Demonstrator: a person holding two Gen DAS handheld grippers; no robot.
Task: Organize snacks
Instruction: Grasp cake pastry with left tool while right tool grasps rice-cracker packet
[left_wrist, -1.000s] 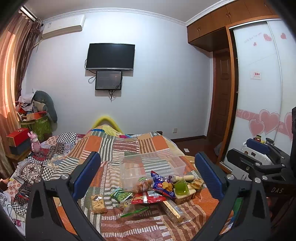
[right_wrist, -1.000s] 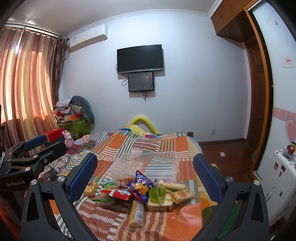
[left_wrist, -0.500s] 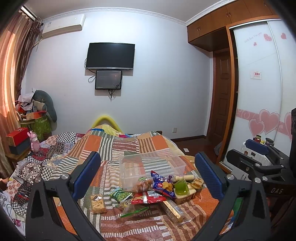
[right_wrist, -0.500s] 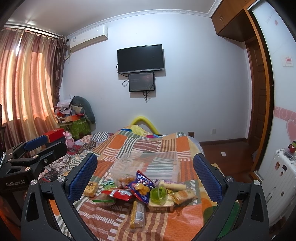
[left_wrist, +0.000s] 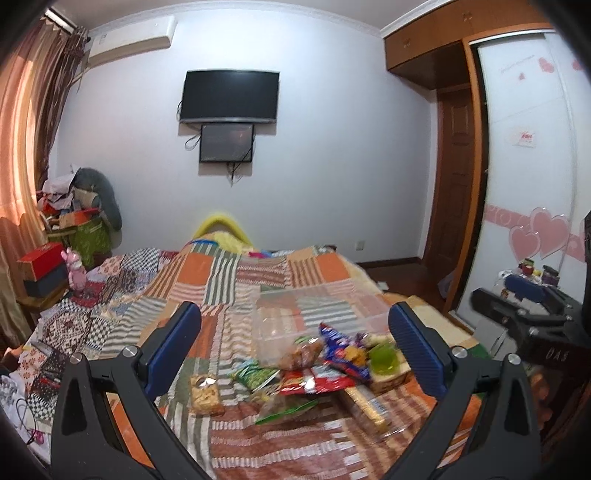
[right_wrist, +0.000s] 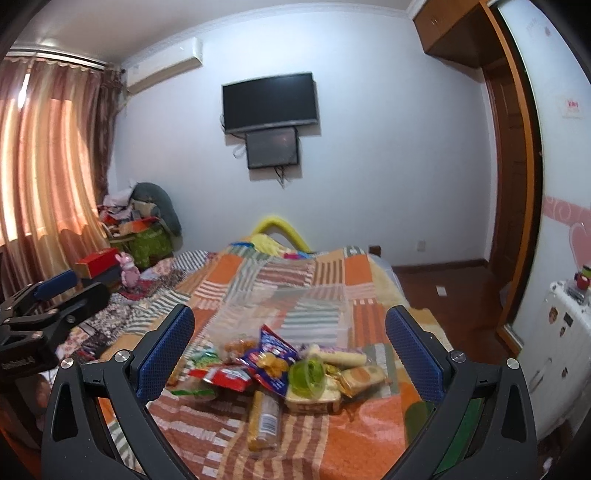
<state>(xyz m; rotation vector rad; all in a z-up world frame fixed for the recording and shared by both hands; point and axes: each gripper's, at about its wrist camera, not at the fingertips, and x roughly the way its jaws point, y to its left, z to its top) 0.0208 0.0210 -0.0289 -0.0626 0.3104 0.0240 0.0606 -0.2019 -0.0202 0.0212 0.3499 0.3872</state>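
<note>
Orange and striped patchwork is covering the bed where the snacks are lying in a loose heap, and I am holding both tools above its near end, looking along their blue-padded fingers. My left tool is standing wide apart and gripping nothing; my right tool is spread just as wide, also carrying nothing. Behind the heap a clear plastic box is sitting on the bedspread, and I cannot tell whether anything is lying inside it. Against its near side a blue snack bag is leaning on top of a red packet, with a green cup just beside it resting on a flat pale pack. A long pale roll is lying behind the cup. A clear sleeve of biscuits is pointing towards me at the near edge of the heap. Off to the left, apart from the others, a small bag of brown crisps is lying alone, and a green packet is sitting between it and the heap. Each tool is showing at the edge of the other's view, both held clear of the snacks.
</note>
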